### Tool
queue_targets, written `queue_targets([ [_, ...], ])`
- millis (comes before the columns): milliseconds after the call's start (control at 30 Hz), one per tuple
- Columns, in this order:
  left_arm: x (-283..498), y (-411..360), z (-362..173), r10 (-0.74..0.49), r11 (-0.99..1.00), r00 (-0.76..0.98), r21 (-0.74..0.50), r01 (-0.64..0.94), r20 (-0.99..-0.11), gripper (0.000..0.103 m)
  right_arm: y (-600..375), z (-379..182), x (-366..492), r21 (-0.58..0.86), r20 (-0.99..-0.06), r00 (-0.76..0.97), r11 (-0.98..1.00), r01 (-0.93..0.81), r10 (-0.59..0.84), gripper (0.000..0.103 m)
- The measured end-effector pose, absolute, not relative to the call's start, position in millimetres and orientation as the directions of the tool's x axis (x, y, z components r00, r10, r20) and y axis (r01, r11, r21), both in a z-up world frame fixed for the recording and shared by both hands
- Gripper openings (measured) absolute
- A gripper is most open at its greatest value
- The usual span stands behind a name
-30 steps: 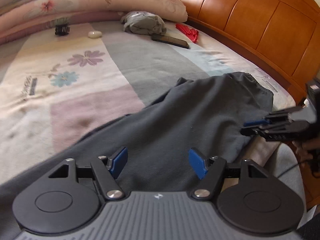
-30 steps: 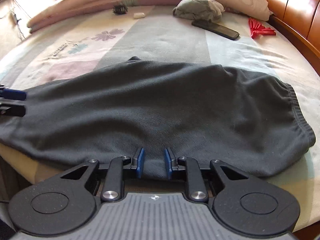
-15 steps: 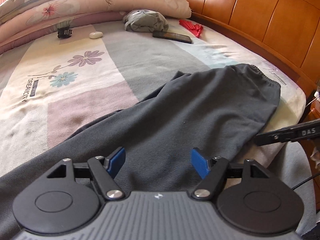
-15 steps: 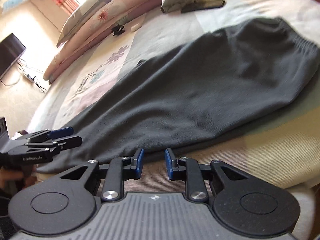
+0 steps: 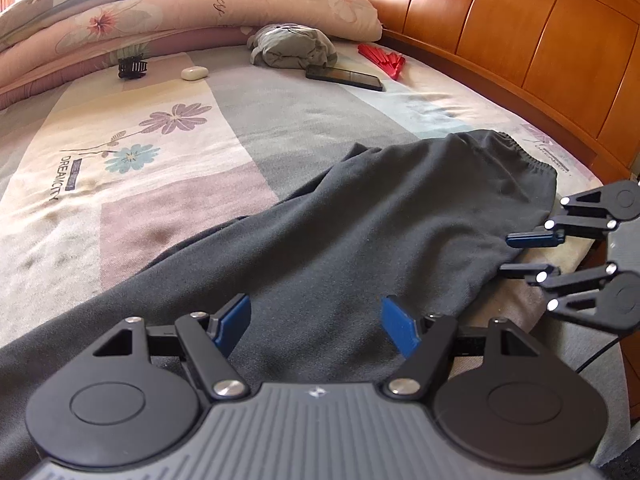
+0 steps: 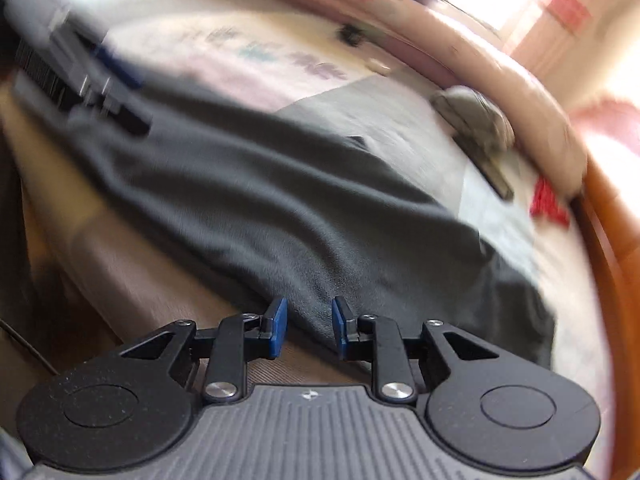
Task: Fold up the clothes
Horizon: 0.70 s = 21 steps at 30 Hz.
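Dark grey trousers (image 5: 360,232) lie spread along the near edge of the bed, their elastic waistband (image 5: 528,160) at the right. My left gripper (image 5: 316,324) hovers open over the leg part, with nothing between its blue pads. My right gripper (image 5: 530,254) comes in from the right, turned on its side. It is open and its fingertips are at the trousers' edge just below the waistband. In the blurred, tilted right wrist view the right gripper (image 6: 308,326) has its pads apart at the hem of the trousers (image 6: 320,208). The left gripper (image 6: 100,80) is a smear at top left.
On the flowered bedspread (image 5: 140,152) beyond the trousers lie a folded grey garment (image 5: 292,46), a black phone (image 5: 344,77), red hangers (image 5: 382,60), a white case (image 5: 195,73) and a black hair claw (image 5: 132,67). Pillows (image 5: 200,12) line the back; a wooden headboard (image 5: 520,40) runs along the right.
My right gripper has swung from the middle of the trousers' near edge to the waistband end, rolling onto its side. The left gripper has stayed open, hardly moving.
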<state>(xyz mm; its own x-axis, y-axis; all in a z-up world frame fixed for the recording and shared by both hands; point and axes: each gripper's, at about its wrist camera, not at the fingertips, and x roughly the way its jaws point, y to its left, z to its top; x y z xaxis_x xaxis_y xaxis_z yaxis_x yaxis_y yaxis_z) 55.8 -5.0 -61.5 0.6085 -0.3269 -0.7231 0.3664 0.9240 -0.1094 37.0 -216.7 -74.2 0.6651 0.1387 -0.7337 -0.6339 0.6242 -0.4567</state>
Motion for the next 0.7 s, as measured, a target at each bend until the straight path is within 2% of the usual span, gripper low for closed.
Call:
queue_targets([
  [133, 55.1, -3.0, -59.3, -0.323, 0.926, 0.613, -0.109, 0.36, -0.721, 0.073, -198.0, -85.2, 26.6, -0.589, -0.698, 0.706, 0.464, -0.662, 0.122, 0.028],
  [400, 52.6, -0.2, -56.8, -0.322, 0.927, 0.619, -0.107, 0.359, -0.717, 0.073, -185.6, -104.0, 10.1, -0.751, -0.61, 0.783, 0.227, -0.62, 0.122, 0.028],
  [600, 52.7, 4.6, -59.0, -0.317, 0.931, 0.616, -0.114, 0.346, -0.721, 0.074, -190.8, -110.0, 6.1, -0.77, -0.606, 0.787, 0.161, -0.617, 0.117, 0.026],
  [633, 52.7, 4.2, -58.9, -0.317, 0.932, 0.616, -0.115, 0.345, -0.721, 0.074, -191.6, -111.0, 5.5, -0.773, -0.606, 0.787, 0.15, -0.617, 0.116, 0.022],
  [667, 52.3, 3.5, -58.3, -0.318, 0.931, 0.616, -0.114, 0.347, -0.721, 0.074, -192.5, -111.9, 4.8, -0.775, -0.606, 0.787, 0.14, -0.617, 0.116, 0.008],
  [700, 51.3, 2.9, -57.5, -0.318, 0.93, 0.616, -0.11, 0.351, -0.72, 0.074, -193.3, -112.8, 4.2, -0.777, -0.605, 0.788, 0.129, -0.616, 0.115, 0.005],
])
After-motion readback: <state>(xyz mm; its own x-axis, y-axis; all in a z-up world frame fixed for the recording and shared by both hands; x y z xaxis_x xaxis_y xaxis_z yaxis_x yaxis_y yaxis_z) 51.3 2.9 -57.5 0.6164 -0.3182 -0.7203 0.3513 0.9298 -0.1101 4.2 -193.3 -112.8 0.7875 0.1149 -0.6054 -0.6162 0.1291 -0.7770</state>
